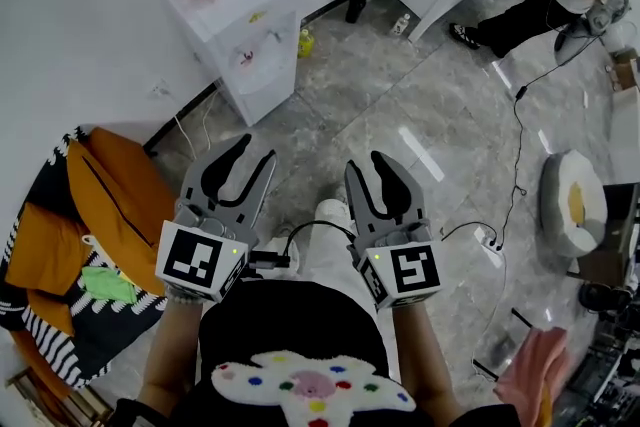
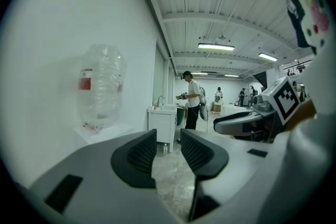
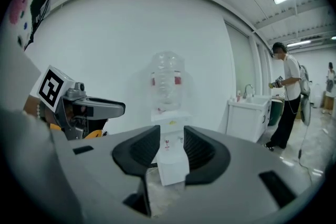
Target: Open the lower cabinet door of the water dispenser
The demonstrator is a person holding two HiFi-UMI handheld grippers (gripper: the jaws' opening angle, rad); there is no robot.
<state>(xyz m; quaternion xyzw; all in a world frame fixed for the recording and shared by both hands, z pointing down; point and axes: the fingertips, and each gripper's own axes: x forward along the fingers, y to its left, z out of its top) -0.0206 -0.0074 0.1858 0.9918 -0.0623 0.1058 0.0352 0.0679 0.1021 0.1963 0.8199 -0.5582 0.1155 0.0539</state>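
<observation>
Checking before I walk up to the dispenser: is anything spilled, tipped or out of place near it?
Nothing spilled or tipped. The water dispenser stands upright, lower door shut. A small yellow bottle sits on the floor beside it.

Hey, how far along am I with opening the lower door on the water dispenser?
Done: nothing yet; the lower cabinet door on the water dispenser looks shut. In hand: the left tool and right tool are open and empty, held out across the floor from it. Left: walk up, grip the door, pull it open.
</observation>
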